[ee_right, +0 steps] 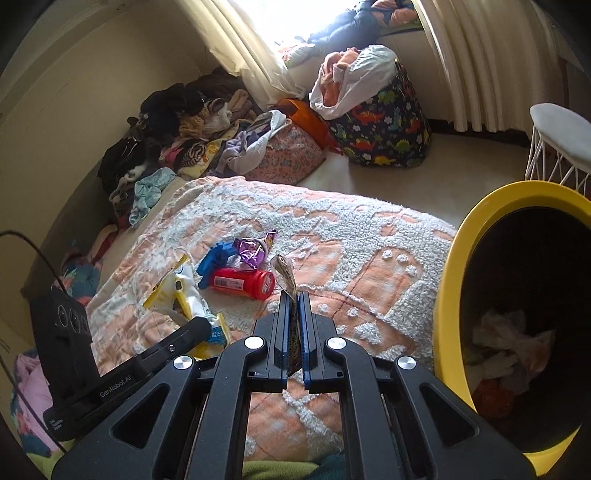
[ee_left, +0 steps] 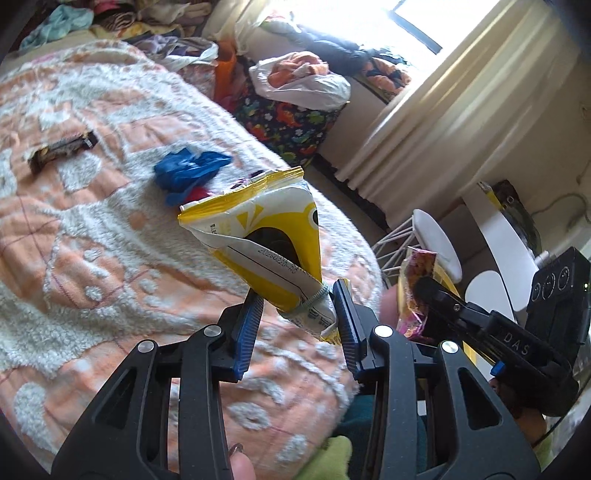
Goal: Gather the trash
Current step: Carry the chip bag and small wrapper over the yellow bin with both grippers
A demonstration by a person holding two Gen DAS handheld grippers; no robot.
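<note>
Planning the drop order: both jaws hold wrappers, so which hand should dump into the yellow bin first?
Right, probably. The right gripper, shut on a thin wrapper, has the yellow bin open right beside it. The left gripper, holding the yellow-white packet, is over the bedspread, with the right gripper between it and the bin.

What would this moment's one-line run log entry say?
left gripper: shut on yellow-white snack bag | right gripper: shut on thin patterned wrapper | yellow-rimmed bin: beside right gripper

Daylight from the window [ee_right: 295, 22] blows out to white glare, while fisheye edges curve, darken and blur the curtain [ee_left: 443, 110].
</note>
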